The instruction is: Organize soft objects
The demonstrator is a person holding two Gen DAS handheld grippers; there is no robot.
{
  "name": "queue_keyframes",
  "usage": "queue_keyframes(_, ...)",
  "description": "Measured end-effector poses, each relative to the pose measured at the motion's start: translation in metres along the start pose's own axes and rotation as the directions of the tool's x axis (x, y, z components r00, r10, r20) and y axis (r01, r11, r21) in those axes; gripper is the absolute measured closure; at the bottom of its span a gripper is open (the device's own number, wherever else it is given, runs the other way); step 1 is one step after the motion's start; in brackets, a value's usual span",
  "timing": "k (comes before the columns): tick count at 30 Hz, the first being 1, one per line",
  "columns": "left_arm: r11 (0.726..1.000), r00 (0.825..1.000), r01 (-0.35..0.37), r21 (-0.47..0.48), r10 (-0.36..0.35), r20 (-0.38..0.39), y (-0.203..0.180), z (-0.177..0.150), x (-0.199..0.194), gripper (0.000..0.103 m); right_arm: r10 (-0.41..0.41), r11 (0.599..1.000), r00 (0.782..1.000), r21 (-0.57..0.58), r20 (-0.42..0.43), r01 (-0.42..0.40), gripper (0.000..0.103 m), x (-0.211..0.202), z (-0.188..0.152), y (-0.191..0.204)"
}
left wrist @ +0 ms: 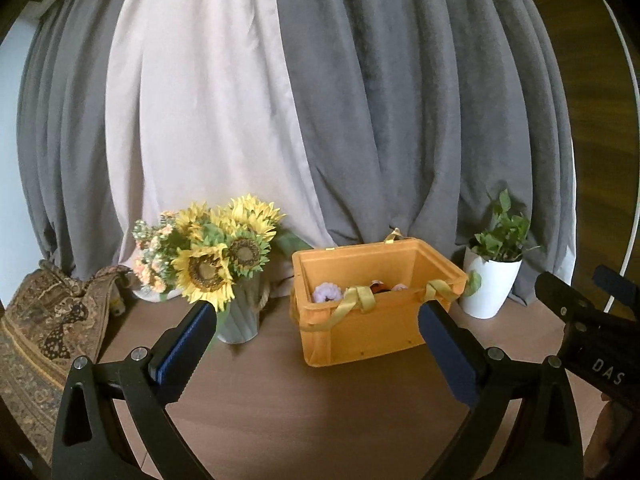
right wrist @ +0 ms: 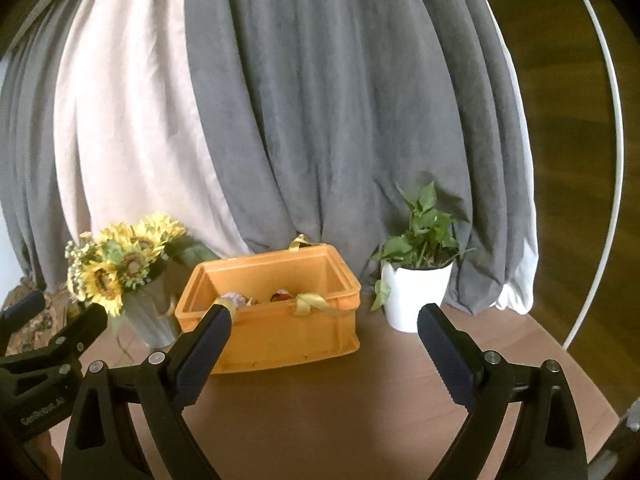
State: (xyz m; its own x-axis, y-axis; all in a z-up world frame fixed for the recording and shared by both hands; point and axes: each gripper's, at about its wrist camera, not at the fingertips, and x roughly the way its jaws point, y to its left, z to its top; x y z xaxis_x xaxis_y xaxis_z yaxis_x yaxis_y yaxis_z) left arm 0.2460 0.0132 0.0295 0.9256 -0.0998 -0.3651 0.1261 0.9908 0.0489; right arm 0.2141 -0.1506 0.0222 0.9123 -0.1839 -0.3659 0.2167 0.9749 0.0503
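**Both tongs wide and empty; soft toys sit in orange crate**

Left tongs (left wrist: 318, 322): jaws spread wide, nothing between them, held above the tabletop (left wrist: 320, 400) short of the crate. Right tongs (right wrist: 324, 326): same, jaws wide apart and empty. Each tool shows at the edge of the other's view, side by side, not touching.

Orange plastic crate (left wrist: 360, 332) stands near the tabletop's far edge, roughly mid-width, open side up. Yellow ribbon straps (left wrist: 356, 298) drape over its near rim; another loop shows at the far rim. Inside, low against the near wall: a pale purple plush (left wrist: 327, 292), an orange-and-dark soft item (left wrist: 378, 287) and a pinkish piece (left wrist: 399, 288). Only their tops show; kinds cannot be told.

Toward the far left corner: sunflower bouquet (left wrist: 216, 252) in a ribbed pale vase (left wrist: 240, 320), just beside the crate. Toward the far right corner: leafy plant in white pot (left wrist: 490, 284), near the crate, not touching. Patterned cloth (left wrist: 52, 320) lies at the left edge. Grey and cream curtains (left wrist: 320, 100) hang behind the far edge.
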Motion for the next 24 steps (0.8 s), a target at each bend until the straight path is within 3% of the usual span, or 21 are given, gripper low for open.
queue_keyframes(14, 0.997, 0.998, -0.067, -0.028, 0.067, 0.020, -0.020, -0.027, -0.083, 0.000, 0.071, 0.997, 0.997, -0.015, -0.005, -0.072, 0.008, -0.068, -0.025, -0.026)
queue_keyframes(24, 0.999, 0.997, -0.046, -0.028, 0.047, 0.056, -0.034, -0.044, -0.132, 0.000, 0.068, 0.998, 0.998, 0.010, 0.007, -0.068, 0.003, -0.112, -0.042, -0.049)
